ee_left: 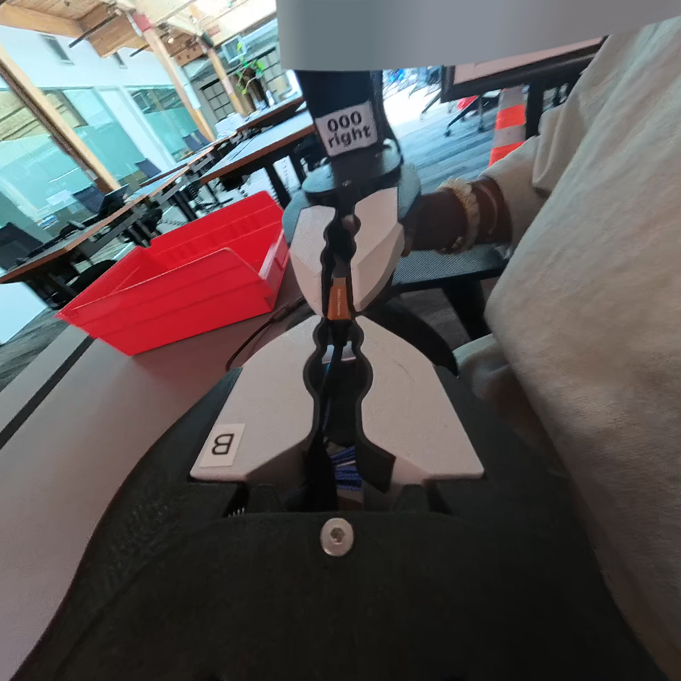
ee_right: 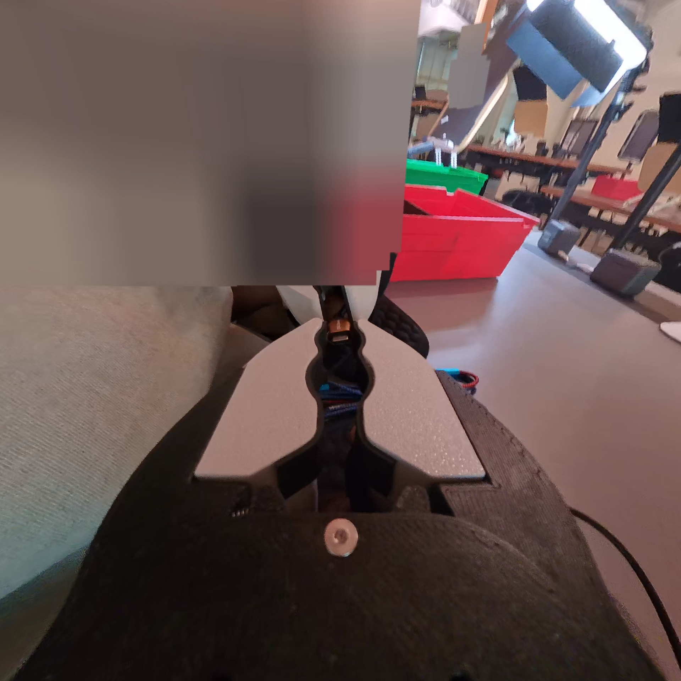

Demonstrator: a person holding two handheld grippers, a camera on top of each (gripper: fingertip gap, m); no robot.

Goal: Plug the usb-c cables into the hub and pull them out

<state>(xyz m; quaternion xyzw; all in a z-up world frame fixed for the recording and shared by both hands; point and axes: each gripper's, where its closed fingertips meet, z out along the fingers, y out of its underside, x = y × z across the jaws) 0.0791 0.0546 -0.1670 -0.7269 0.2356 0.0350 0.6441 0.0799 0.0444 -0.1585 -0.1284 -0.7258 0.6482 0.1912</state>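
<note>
One orange metal-shelled usb-c plug with a silver tip sits at frame centre, pinched between both tongs' meeting tips. Left tongs and right tongs are each closed narrow on it. One red plastic bin stands on the grey bench, upper left.

Both your views are bright. Daylight comes through the glass walls at far left of your left wrist view; a studio light panel blows out white at top right of your right wrist view. Wide-angle bending curves the table edge. Backgrounds go soft; shadows stay faint.
</note>
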